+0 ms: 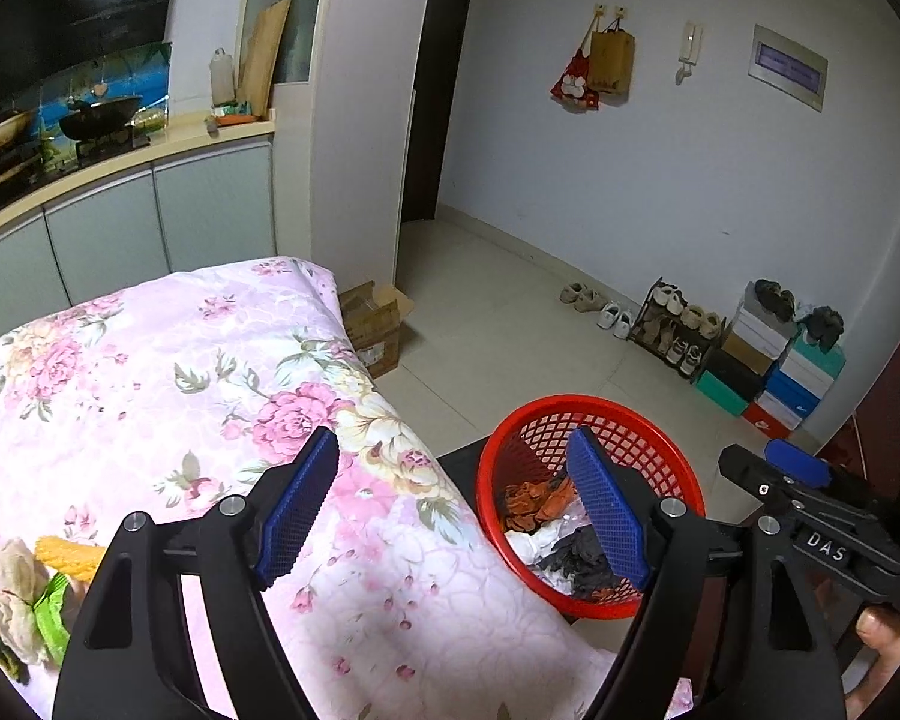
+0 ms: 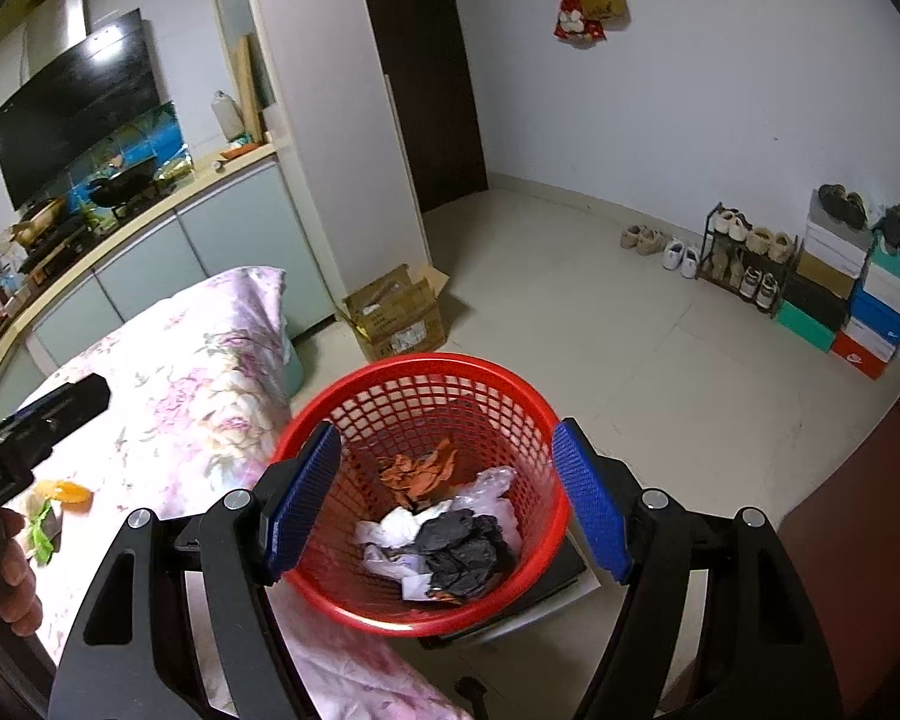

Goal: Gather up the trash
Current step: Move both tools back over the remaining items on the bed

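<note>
A red mesh basket (image 2: 426, 367) stands on a dark stool beside a table covered with a pink flowered cloth (image 1: 168, 372). Crumpled orange, white and black trash (image 2: 450, 534) lies in the basket. My right gripper (image 2: 447, 429) hangs open just above the basket, with nothing between its blue pads. My left gripper (image 1: 455, 438) is open and empty over the table's right edge, next to the basket (image 1: 594, 414). A yellow wrapper (image 1: 69, 555), a green scrap (image 1: 51, 612) and beige crumpled pieces (image 1: 12, 564) lie on the cloth at the lower left.
An open cardboard box (image 1: 378, 324) sits on the tiled floor past the table. A shoe rack (image 1: 678, 330) and stacked shoeboxes (image 1: 774, 372) line the far wall. A kitchen counter (image 1: 120, 168) runs behind the table. A person's hand (image 2: 12, 570) grips the left handle.
</note>
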A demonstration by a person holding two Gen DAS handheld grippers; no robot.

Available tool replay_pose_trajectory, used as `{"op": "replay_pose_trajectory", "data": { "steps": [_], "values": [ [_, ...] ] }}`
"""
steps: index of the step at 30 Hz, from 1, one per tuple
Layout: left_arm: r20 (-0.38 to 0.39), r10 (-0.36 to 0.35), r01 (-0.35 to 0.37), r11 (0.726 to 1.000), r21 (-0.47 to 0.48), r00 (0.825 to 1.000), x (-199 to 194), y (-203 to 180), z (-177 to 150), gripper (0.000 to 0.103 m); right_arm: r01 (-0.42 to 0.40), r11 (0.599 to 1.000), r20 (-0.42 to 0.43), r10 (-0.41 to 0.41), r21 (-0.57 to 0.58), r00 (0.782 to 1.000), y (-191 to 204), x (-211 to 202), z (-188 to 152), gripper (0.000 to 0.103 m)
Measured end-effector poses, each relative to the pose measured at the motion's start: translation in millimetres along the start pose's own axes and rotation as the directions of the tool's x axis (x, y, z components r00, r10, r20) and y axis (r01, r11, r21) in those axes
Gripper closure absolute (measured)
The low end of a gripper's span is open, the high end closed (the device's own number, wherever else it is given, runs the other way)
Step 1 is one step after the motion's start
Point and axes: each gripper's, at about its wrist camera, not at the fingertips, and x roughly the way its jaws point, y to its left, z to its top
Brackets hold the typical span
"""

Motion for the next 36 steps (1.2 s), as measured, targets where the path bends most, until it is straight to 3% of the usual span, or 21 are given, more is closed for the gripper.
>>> {"op": "replay_pose_trajectory", "data": {
  "steps": [7, 10, 14, 36],
  "values": [
    [0.040, 0.056, -0.057, 0.998, 0.025, 0.998, -22.1, 6.4, -9.1, 0.026, -0.047, 0.998, 0.017, 0.048, -0.035, 0.999, 20.0, -16.7, -1.3, 0.032],
    [0.053, 0.088, -0.089, 0.996, 0.020, 0.995, -34.1, 11.5, -13.9, 0.026, -0.071, 0.996, 0.034, 0.073, -0.048, 0.997, 30.7, -26.5, -1.4, 0.025],
    [0.061, 0.100, -0.100, 0.995, -0.012, 0.993, -51.9, 21.6, -23.8, 0.026, -0.095, 0.992, 0.051, 0.099, -0.079, 0.994, 46.0, -37.4, -2.3, 0.025],
    [0.028, 0.253, -0.248, 0.963, -0.109, 0.967, -103.5, 99.7, -61.9, 0.025, -0.261, 0.942, 0.011, 0.269, -0.209, 0.963, 136.5, -53.2, -19.4, 0.023]
  ]
}}
